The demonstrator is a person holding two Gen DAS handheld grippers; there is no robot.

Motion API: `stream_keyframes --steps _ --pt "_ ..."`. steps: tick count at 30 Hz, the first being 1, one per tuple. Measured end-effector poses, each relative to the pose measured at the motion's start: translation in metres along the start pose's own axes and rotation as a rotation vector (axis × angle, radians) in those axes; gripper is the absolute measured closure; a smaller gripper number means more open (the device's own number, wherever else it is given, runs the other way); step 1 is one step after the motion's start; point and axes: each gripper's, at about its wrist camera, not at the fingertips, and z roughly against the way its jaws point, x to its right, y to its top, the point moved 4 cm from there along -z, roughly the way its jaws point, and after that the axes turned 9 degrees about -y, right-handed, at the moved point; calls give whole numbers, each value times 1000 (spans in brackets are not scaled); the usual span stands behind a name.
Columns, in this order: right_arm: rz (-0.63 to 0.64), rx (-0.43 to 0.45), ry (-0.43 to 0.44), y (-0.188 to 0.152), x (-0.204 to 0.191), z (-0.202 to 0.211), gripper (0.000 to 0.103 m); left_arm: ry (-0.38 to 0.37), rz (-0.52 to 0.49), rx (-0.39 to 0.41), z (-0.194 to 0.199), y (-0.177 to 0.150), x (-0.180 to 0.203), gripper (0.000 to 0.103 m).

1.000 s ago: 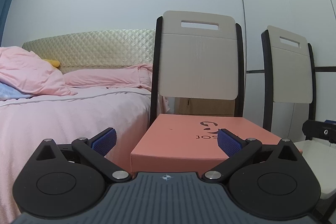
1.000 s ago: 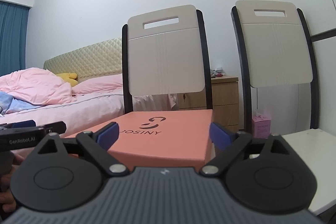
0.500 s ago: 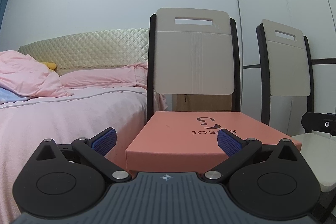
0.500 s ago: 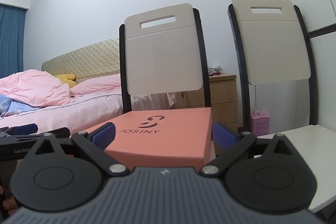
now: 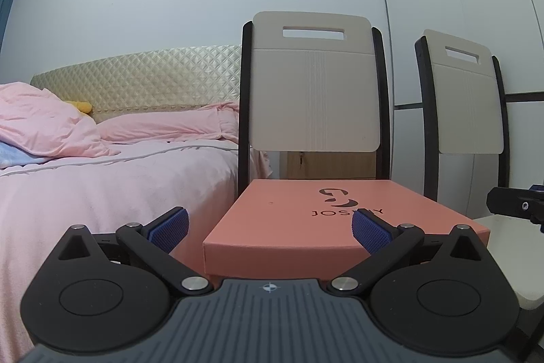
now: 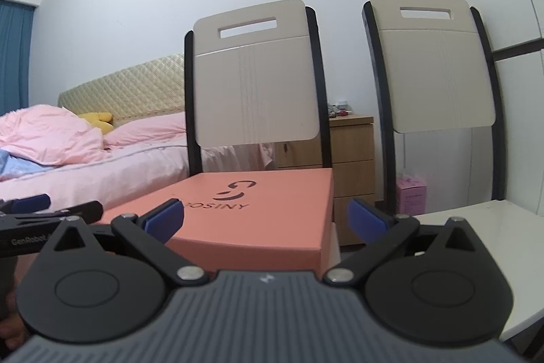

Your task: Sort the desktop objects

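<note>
A salmon-pink box [image 5: 299, 220] marked JOSINY lies flat on a chair seat just ahead; it also shows in the right wrist view [image 6: 258, 210]. My left gripper [image 5: 268, 228] is open and empty, its blue pads wide apart in front of the box's near edge. My right gripper [image 6: 265, 216] is open and empty, level with the box's near right corner. The right gripper's body [image 5: 516, 204] shows at the right edge of the left wrist view, and the left gripper's body [image 6: 51, 213] at the left edge of the right wrist view.
Two chairs stand side by side, the left backrest [image 5: 314, 84] behind the box, the right chair [image 6: 431, 67] with a bare white seat [image 6: 476, 227]. A bed with pink bedding [image 5: 102, 179] is to the left. A wooden nightstand [image 6: 350, 159] and a small pink box [image 6: 411, 194] stand behind.
Both views have shifted slightly: the box and chairs sit a little lower and further left in the left wrist view. Both grippers stay open and empty.
</note>
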Motion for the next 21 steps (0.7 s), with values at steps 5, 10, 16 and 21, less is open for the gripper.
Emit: stream_keyframes --steps 5,10,16,21 --pt "27 -5 -60 -2 2 -2 0 7 11 -2 -1 0 -1 0" --pt "61 -15 -117 -5 2 -4 0 10 15 -4 -1 0 -1 0" --pt "83 -14 -147 -6 3 0 0 7 19 -10 -3 -2 3 0" --pt "78 -20 -158 -6 5 -2 0 11 18 -10 -2 -2 4 0"
